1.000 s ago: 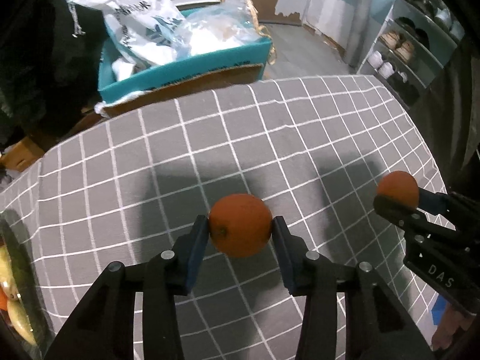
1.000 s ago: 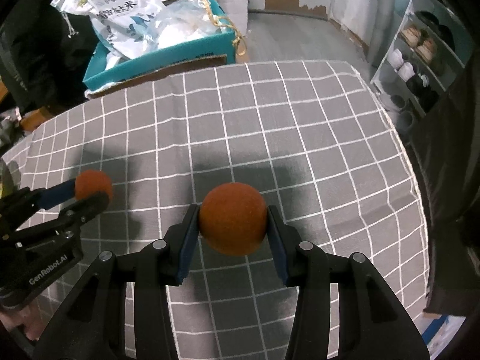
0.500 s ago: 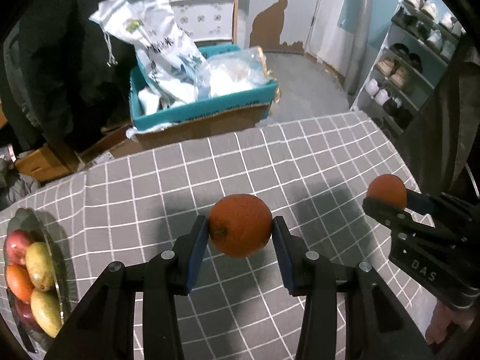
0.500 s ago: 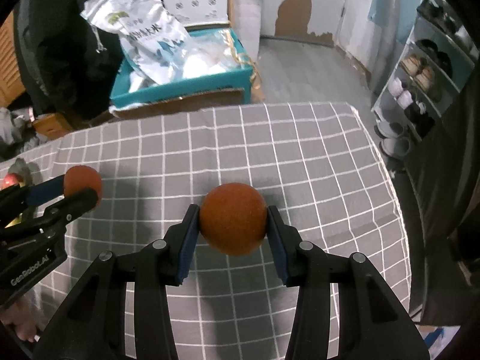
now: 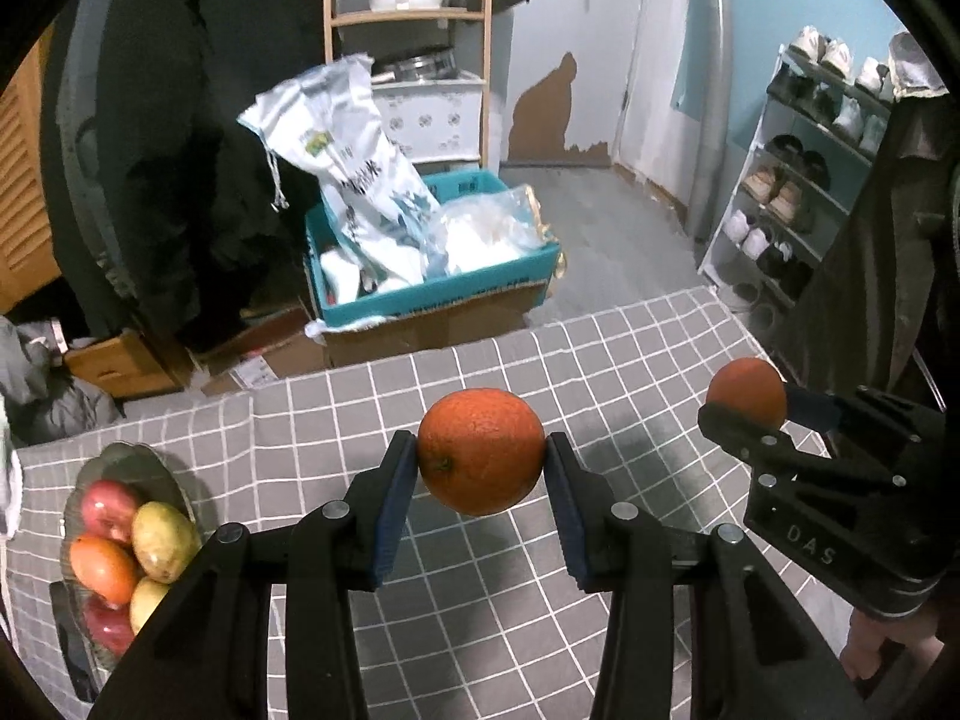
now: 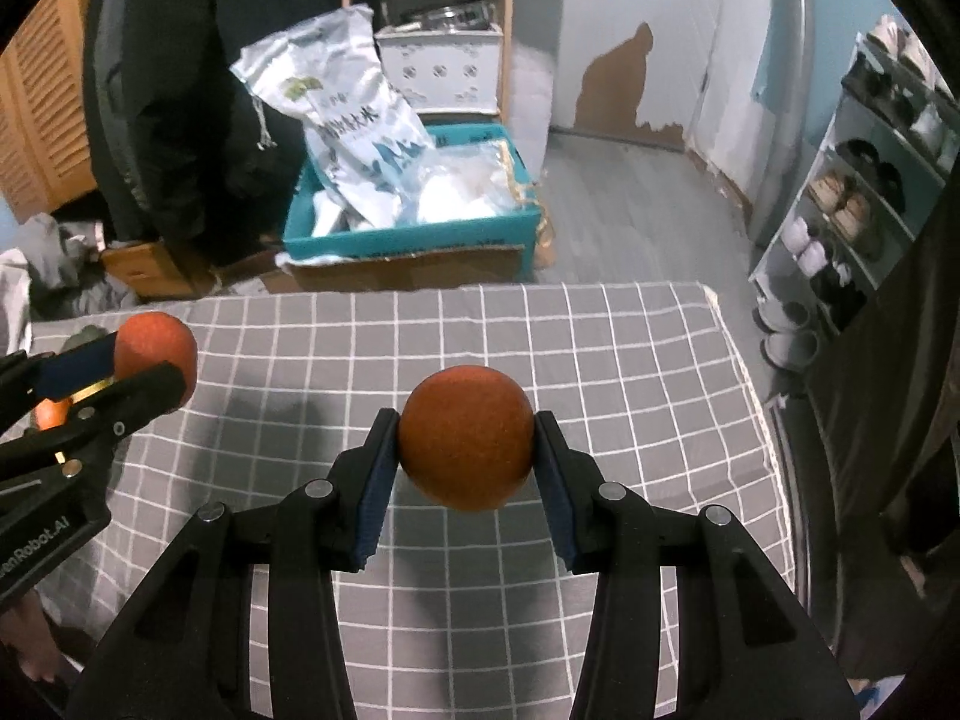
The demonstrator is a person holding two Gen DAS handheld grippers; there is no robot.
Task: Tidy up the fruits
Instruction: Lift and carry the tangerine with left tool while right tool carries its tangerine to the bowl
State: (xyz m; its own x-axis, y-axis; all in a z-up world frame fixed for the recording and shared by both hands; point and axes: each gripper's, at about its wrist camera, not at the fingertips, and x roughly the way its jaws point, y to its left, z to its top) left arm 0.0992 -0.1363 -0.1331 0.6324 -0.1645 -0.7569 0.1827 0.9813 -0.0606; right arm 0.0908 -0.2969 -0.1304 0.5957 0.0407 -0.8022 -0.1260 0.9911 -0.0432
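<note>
Each gripper, left [image 5: 482, 468] and right [image 6: 467, 450], clamps one orange above the table [image 5: 600, 360]; both remain undelivered to the fruit plate [image 5: 129, 457] at its left edge.

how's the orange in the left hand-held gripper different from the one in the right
The left orange shows its stem dimple, facing the camera; the right orange shows only plain skin. The left orange looks brighter and glossier; the right orange looks duller and more reddish. Both are round, clamped between blue pads, the left hand-held gripper and right hand-held gripper holding them above the checked tablecloth.
</note>
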